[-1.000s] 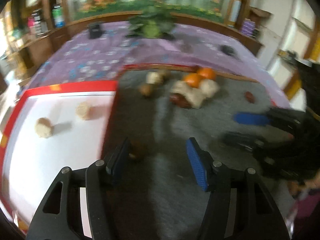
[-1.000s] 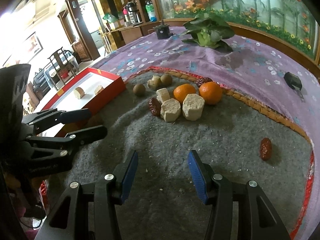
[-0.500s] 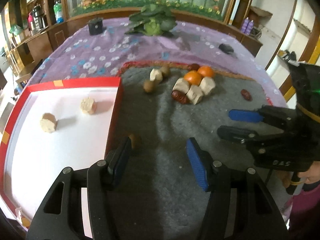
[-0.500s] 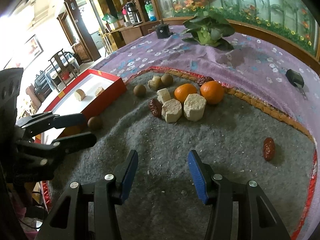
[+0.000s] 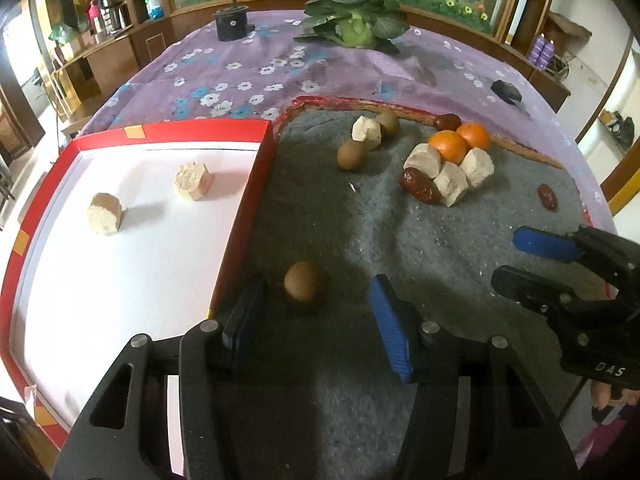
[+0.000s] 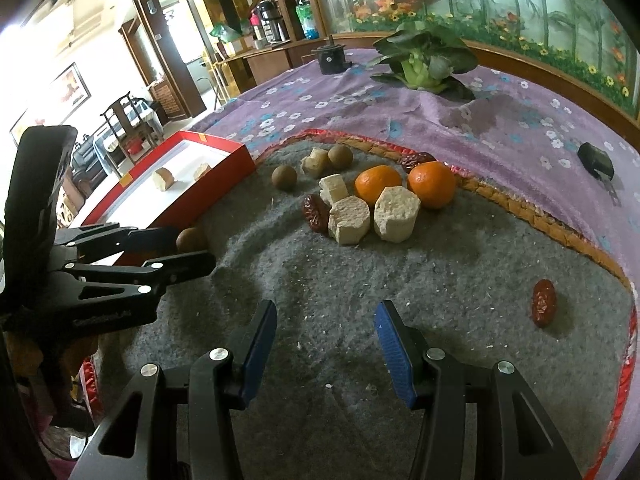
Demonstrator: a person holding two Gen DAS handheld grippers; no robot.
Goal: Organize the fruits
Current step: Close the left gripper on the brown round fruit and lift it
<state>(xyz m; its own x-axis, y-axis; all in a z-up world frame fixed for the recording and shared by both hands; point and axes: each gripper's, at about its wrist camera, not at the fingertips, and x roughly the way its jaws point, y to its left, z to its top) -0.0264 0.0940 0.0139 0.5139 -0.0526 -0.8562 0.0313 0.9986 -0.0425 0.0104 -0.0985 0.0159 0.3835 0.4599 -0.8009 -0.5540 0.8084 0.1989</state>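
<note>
Grey felt mat [image 5: 420, 248] covers the worktop, with a red-walled white tray [image 5: 248, 184] at its left edge holding two pale chunks. Left gripper [image 5: 316, 312] brackets a small brown round fruit [image 5: 302, 282] just beside the tray wall; its jaws have just been closing, pads not yet touching. Right gripper [image 6: 326, 344] hangs open over bare mat, nothing between its pads.

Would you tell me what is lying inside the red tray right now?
The red tray holds two pale beige chunks on its white floor, lying apart. The left gripper hides the tray's near corner, so anything there cannot be seen.
</note>
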